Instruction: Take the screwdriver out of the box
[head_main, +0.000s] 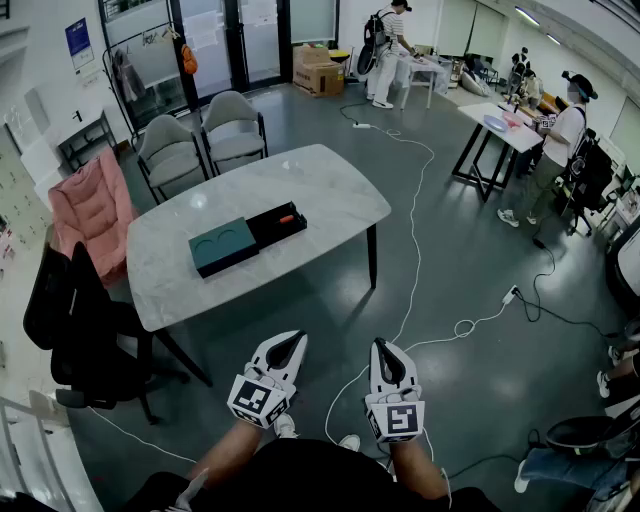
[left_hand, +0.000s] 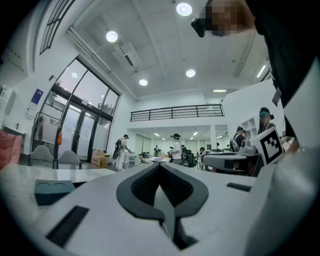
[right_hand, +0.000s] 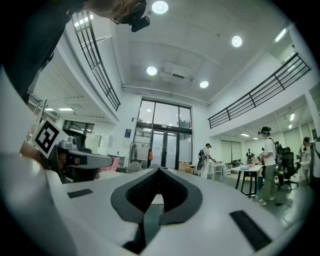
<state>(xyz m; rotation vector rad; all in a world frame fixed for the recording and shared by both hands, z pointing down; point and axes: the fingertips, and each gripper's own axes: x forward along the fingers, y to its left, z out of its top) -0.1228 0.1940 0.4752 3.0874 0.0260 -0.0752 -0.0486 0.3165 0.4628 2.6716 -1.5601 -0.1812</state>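
Both claws are closed and empty here: the left gripper (head_main: 293, 340) and the right gripper (head_main: 384, 346) are held level in front of the person, jaws tip to tip with nothing between them. The orange-handled screwdriver (head_main: 286, 218) lies in the black tray of the box (head_main: 268, 230). The box sits open on the table (head_main: 340, 195) with its teal lid (head_main: 222, 246) alongside, well ahead of both grippers.

The smart play, I'd say, is to step in close, open one claw wide, and come down across the handle. The other claw can steady the tray so it doesn't lift.

The tabletop is pale and marbled, probably slick. Around it stand two grey chairs (head_main: 235, 125), a pink padded chair (head_main: 90, 210) and a black office chair (head_main: 80, 320). A white cable (head_main: 415, 250) snakes over the grey floor, and people work at distant tables.
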